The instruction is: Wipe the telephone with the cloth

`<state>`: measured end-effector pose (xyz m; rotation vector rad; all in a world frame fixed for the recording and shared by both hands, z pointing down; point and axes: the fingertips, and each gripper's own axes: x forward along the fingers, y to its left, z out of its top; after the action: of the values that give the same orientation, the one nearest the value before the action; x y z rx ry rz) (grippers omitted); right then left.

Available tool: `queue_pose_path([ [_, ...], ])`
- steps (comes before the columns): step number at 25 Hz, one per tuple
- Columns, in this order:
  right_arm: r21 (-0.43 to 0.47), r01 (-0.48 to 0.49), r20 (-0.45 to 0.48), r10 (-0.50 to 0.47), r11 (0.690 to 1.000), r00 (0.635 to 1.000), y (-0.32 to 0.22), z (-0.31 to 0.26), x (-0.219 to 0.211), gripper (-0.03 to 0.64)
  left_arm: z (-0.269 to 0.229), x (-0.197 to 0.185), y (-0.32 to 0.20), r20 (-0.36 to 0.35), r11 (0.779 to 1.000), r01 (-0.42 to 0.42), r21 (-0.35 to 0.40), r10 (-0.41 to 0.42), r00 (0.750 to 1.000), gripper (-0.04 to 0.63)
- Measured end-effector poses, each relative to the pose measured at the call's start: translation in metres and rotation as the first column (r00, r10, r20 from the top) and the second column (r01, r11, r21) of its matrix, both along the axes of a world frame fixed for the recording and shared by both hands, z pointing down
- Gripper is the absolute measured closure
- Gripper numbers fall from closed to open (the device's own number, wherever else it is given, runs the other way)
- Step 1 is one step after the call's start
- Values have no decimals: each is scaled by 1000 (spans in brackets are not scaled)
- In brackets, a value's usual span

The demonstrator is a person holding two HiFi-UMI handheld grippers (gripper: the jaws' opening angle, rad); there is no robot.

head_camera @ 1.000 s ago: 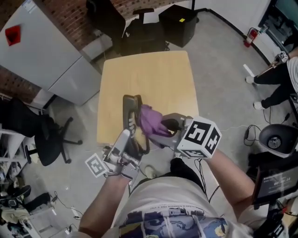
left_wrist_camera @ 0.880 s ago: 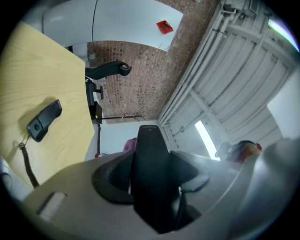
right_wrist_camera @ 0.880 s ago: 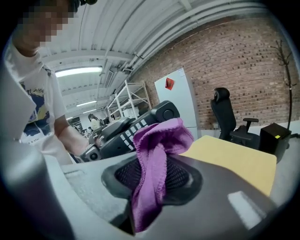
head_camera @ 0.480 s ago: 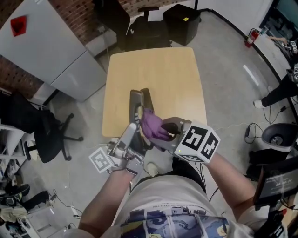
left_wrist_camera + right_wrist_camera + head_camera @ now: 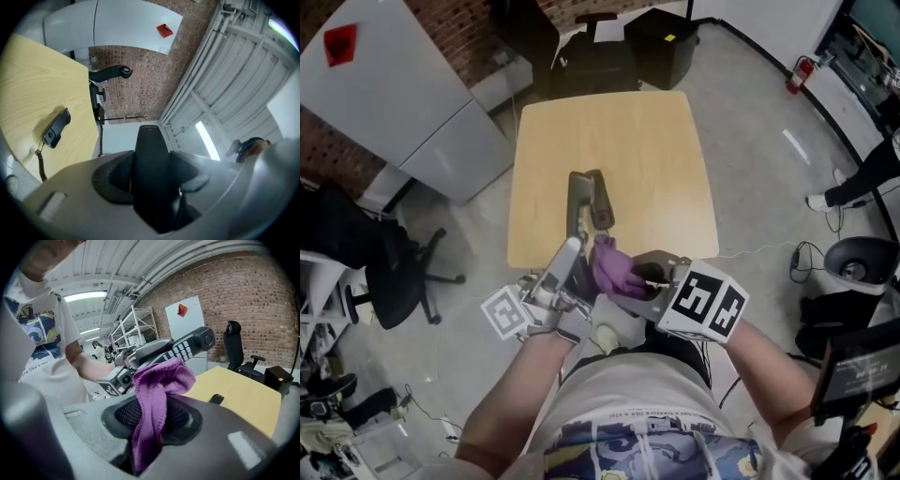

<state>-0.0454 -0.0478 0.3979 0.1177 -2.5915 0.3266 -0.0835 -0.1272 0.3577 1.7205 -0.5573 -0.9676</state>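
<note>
We are pinching the cloth (image 5: 159,380) in the right gripper (image 5: 151,420) and drawing it back along the telephone (image 5: 183,349), nearer to us than a second ago. The left gripper (image 5: 152,178) is clamping the telephone, raised over the near edge of the table (image 5: 609,131). We are judging the wipe well under way.

The left hand-held gripper (image 5: 573,253) holds the telephone handset (image 5: 583,199) over the near edge of the counter (image 5: 619,141). The cloth (image 5: 614,267), in the right hand-held gripper (image 5: 636,279), sits just right of it. A chair (image 5: 586,56) stands beyond the far edge.
</note>
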Motion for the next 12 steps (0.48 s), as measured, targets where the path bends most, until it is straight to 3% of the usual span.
queue_pose_path([
  [5, 5, 34, -7, -34, 999, 999, 22, -3, 4, 509, 6, -3, 4, 7, 1000, 1, -4, -1, 1000, 342],
  [12, 72, 52, 77, -58, 996, 995, 33, -41, -13, 509, 20, -7, 6, 2, 999, 11, -40, -11, 1000, 342],
])
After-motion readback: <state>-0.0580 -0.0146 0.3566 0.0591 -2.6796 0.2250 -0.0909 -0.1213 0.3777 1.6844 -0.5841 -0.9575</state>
